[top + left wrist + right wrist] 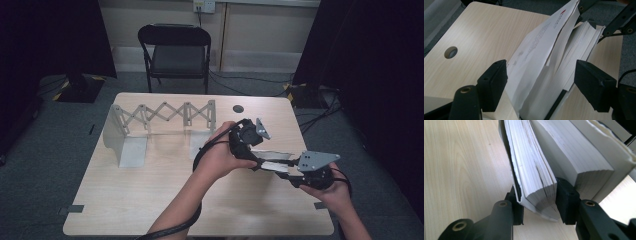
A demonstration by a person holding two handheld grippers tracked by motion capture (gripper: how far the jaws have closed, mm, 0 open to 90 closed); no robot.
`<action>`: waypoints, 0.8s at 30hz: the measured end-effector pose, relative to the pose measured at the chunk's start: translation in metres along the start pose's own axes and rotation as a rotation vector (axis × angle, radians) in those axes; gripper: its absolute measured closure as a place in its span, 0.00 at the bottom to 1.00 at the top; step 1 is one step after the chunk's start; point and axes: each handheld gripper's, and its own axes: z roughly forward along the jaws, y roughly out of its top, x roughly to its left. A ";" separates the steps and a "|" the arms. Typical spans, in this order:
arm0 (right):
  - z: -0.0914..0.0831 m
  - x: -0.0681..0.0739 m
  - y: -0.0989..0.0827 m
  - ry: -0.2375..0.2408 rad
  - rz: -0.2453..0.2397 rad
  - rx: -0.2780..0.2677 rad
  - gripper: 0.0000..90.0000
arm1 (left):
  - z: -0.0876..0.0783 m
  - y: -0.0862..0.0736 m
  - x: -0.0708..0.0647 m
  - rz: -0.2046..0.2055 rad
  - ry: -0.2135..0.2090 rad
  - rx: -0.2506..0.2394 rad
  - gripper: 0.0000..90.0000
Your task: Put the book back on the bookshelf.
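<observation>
A thick white paperback book (274, 161) hangs partly fanned open above the right side of the wooden table (150, 200). My right gripper (540, 205) is shut on a wad of its pages and cover (534, 170) at one end, pads pressing both sides; it comes in from the right (289, 170). My left gripper (542, 83) stands open around the other end, where loose pages (544, 50) sag between its pads. One pad (494, 82) lies beside the outer sheet, the other (594, 85) stands apart. It sits at the book's left end (259, 162).
A grey metal scissor-type rack (160, 117) with upright end plates stands on the table's back left. A round cable hole (238, 108) is near the back edge. A black folding chair (175, 50) stands behind the table. Dark curtains flank both sides.
</observation>
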 end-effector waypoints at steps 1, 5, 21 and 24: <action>0.000 -0.001 0.001 0.002 0.001 0.004 0.69 | -0.001 -0.002 0.001 -0.008 -0.011 -0.003 0.29; 0.000 -0.005 0.007 0.000 0.012 0.019 0.70 | -0.005 -0.010 0.005 -0.001 -0.012 -0.002 0.24; 0.001 -0.014 0.017 0.009 0.035 0.044 0.73 | -0.008 -0.050 0.015 -0.086 -0.031 0.006 0.24; 0.002 -0.015 0.019 0.006 0.041 0.045 0.74 | -0.006 -0.059 0.016 -0.098 -0.032 0.007 0.24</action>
